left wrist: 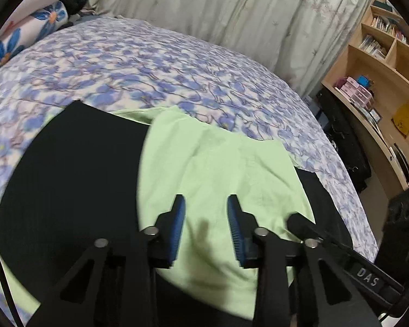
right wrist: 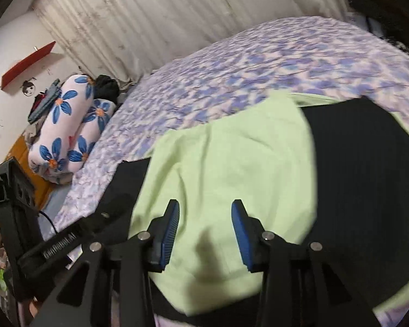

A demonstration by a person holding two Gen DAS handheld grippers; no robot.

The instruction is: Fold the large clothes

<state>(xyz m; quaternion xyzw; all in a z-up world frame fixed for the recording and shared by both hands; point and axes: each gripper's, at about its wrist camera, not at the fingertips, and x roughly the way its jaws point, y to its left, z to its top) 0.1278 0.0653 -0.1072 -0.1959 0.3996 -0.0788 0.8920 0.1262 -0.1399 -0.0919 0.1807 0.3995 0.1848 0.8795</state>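
Cotton-looking floral bedspread (left wrist: pixel 155 62), blue-violet on white, covers the bed and carries everything else; it lies fairly flat, so it should give a firm enough base for folding. On its near side is the garment (left wrist: pixel 212 169), pale green with broad black panels (left wrist: pixel 68 169), spread out with one green portion already laid over the black. It looks thin, soft and light, with shallow creases, so I judge it will drape and sag from any single pinch and may slide a little on the bedspread when dragged. Best holds are probably the free green edge or a corner, taken by both tools at once, well apart along the same hem, so the fold stays square. At the head of the bed lie blue-flowered pillows (right wrist: pixel 68 125); curtains (left wrist: pixel 231 8) hang behind, and a wooden bookshelf (left wrist: pixel 381 62) stands to one side. The left gripper (left wrist: pixel 205 224) and right gripper (right wrist: pixel 205 230) both hover over the green cloth, fingers (left wrist: pixel 178 226) apart and holding nothing.
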